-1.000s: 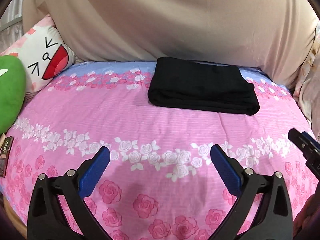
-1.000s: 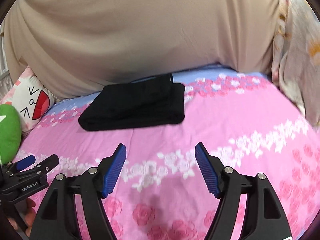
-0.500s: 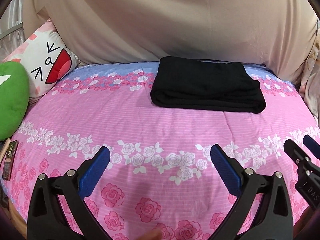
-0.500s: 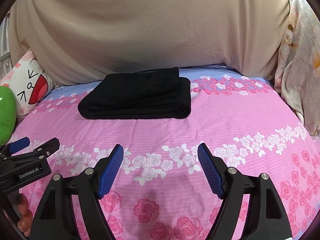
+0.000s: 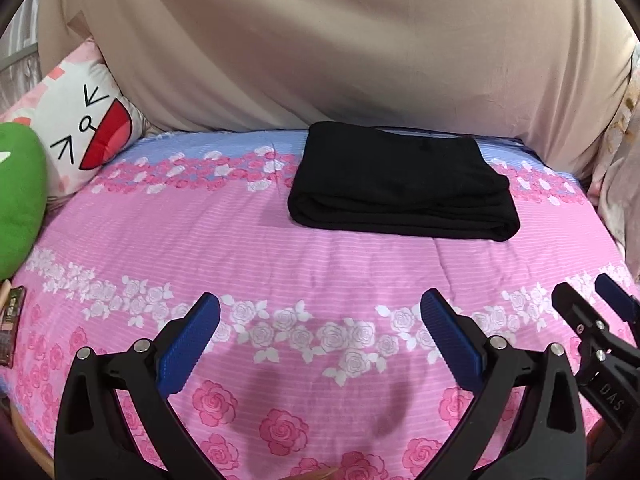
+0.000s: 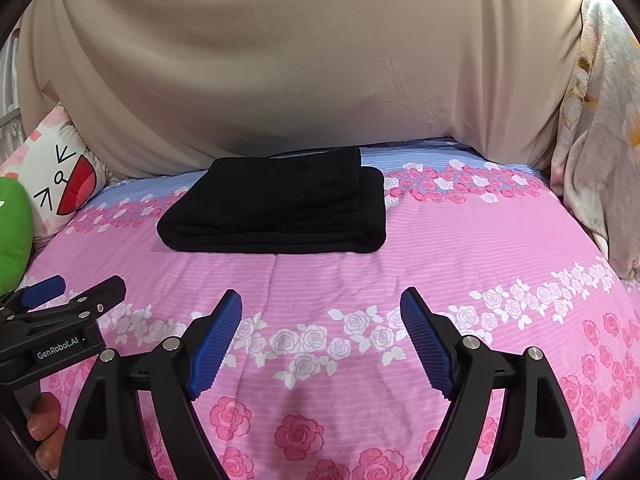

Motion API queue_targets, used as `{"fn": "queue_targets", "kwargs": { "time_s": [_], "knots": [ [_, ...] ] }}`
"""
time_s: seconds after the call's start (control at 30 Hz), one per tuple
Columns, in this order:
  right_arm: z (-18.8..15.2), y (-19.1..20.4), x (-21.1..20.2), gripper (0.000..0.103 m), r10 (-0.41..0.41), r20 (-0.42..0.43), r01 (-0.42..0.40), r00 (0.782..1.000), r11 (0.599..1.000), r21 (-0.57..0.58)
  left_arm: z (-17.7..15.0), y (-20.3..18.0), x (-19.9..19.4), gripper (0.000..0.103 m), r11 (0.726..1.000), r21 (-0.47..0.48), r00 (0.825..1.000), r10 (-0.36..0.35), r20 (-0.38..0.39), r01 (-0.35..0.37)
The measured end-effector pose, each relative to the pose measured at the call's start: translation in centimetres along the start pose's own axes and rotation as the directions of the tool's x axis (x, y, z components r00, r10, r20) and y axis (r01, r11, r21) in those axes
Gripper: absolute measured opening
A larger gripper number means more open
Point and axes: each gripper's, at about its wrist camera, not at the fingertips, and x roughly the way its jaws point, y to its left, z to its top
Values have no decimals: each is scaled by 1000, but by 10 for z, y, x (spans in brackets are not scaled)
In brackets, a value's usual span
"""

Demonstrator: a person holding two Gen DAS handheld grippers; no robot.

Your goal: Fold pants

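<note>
We count one folded black pants, two grippers, left and right, one cartoon pillow, one green cushion.

Folded black pants on bedspread

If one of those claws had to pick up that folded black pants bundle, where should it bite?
Probably the thick rolled fold along the near edge of the black pants, coming in low from the front. That edge faces both open grippers, the left and the right, and bundles all layers together, so the stack should lift without unfolding.
</note>
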Motion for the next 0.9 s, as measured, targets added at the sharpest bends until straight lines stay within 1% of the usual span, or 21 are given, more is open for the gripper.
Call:
{"fn": "queue_targets", "kwargs": {
  "time_s": [0.07, 0.3, 0.73, 0.9],
  "knots": [
    [-1, 1, 1, 80, 3, -2, -3, 1000, 1000, 0, 0, 0, 0, 98, 1000, -2, 1000, -4, -2, 4],
    [-1, 2, 2, 80, 6, -10, -6, 1000, 1000, -2, -2, -3, -1, 98, 1000, 13, 1000, 18, 3, -18],
    [-3, 6, 2, 80, 3, -18, -3, 1000, 1000, -6, -3, -5, -3, 98, 999, 33, 1000, 11, 1, -11],
    [-3, 6, 2, 80, 1, -18, -1, 1000, 1000, -5, -4, -7, -2, 98, 999, 40, 1000, 23, 3, -23]
  ]
}}
